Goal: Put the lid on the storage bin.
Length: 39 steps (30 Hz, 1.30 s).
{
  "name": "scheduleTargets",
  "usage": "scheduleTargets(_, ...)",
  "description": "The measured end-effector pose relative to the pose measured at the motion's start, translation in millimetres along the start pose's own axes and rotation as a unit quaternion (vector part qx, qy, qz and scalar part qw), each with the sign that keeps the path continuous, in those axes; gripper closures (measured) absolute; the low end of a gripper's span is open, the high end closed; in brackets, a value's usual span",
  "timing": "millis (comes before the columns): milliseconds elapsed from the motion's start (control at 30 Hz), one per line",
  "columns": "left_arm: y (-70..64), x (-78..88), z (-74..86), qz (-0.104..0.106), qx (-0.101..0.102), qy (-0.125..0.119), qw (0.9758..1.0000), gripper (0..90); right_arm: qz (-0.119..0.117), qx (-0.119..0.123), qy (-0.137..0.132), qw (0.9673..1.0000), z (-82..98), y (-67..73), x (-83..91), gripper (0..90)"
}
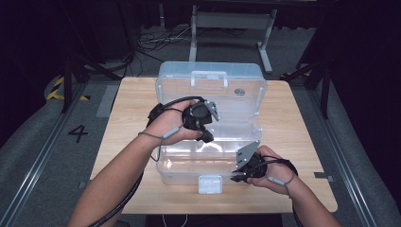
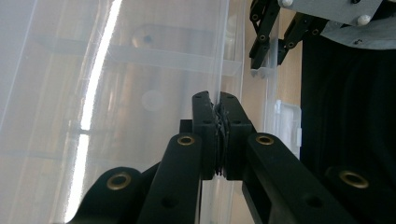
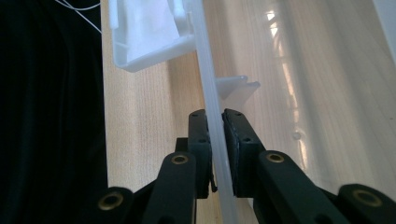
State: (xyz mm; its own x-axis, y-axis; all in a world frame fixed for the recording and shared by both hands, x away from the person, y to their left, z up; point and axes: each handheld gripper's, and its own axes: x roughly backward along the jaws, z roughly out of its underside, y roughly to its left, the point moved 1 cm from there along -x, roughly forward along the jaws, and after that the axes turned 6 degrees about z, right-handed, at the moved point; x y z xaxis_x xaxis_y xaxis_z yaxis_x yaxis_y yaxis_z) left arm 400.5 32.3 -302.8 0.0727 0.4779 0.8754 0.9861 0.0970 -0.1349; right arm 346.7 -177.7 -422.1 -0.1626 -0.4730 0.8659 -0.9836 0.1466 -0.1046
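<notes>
A clear plastic box (image 1: 208,161) is seen open at the middle of the wooden table (image 1: 118,142), its lid (image 1: 210,85) raised at the far side. The box's front rim (image 3: 212,107) is clamped by the right gripper (image 3: 215,140) beside the white latch (image 1: 210,183). A thin clear wall (image 2: 223,56) inside the box is pinched by the left gripper (image 2: 218,135).
</notes>
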Motion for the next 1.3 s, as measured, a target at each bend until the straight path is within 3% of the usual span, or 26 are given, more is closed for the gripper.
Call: scheduleTargets(1300,-5.7,-5.3,-0.9,0.005,-0.003,0.017,0.9998,87.4,0.026,0.005,0.012,0.9996,-3.2,5.5,6.0,79.1)
